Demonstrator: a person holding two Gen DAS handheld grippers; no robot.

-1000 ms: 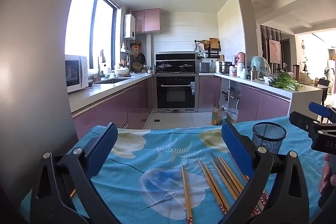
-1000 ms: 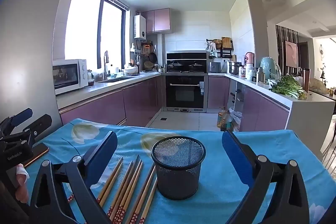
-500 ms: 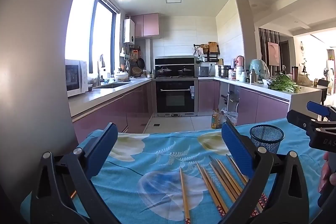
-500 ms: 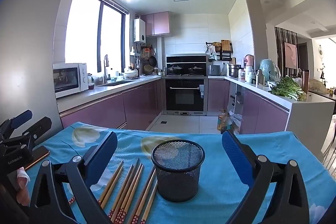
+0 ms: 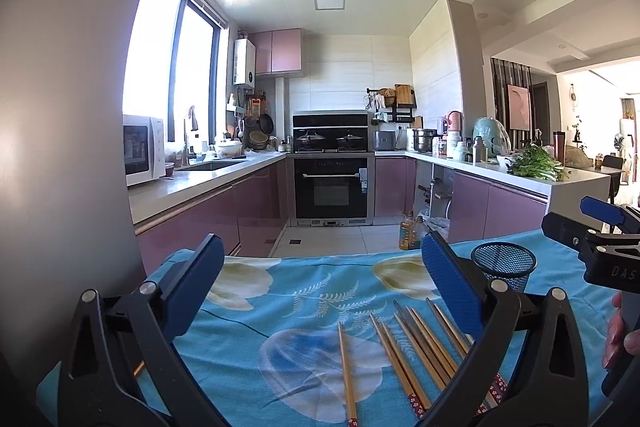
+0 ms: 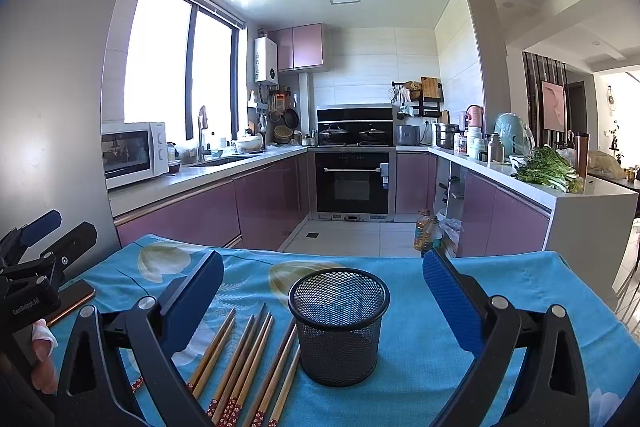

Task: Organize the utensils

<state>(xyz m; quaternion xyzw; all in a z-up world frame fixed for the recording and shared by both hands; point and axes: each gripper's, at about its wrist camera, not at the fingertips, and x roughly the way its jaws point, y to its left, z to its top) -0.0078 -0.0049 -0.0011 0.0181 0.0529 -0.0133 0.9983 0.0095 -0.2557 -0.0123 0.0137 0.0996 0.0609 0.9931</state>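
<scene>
Leftmost, the left tool [image 5: 320, 283] hangs wide open above the blue flowered table [image 5: 280, 307], holding nothing. Wooden chopsticks [image 6: 248, 359] lie loose on the cloth, just left of an upright black mesh cup [image 6: 339, 327]. Over that cup the right tool [image 6: 323, 291] gapes open too, its blue pads well apart.

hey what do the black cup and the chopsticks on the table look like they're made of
Cup: probably black-coated metal mesh; you can see light through its fine grid wall.
Chopsticks: likely bamboo or wood, going by the smooth tan-brown shafts, with red patterned ends.
</scene>
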